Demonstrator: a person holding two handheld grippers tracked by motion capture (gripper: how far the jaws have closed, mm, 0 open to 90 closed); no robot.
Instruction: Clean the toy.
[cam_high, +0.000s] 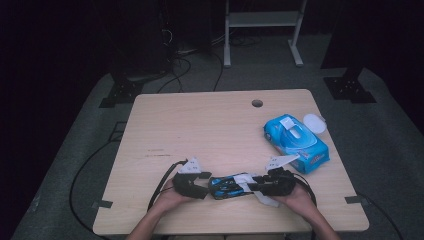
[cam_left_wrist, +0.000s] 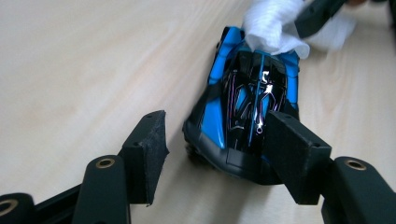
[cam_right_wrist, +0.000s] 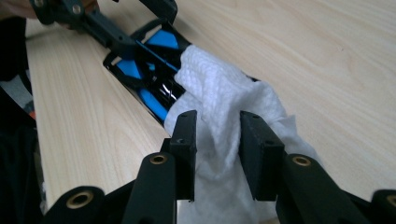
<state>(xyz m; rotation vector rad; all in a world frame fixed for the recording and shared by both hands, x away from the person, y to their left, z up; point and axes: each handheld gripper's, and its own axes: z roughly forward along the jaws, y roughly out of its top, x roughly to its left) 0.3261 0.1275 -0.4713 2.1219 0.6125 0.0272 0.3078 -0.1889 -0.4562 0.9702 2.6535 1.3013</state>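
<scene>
Toy car (cam_left_wrist: 247, 107) tail between parted left jaws, apparently ungripped; right jaws pinch white wipe (cam_right_wrist: 219, 112) on nose.

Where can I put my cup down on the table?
The far left half of the pale wooden table is bare, up to the round cable hole. It is crowded near the blue wipes packet and the blue-and-black toy car.

My table (cam_high: 210, 130) is lit softly from above while the room around it sinks into black. Up close, the toy car (cam_left_wrist: 247, 107) roof throws small white glints, and my nearest jaws blur slightly.
</scene>
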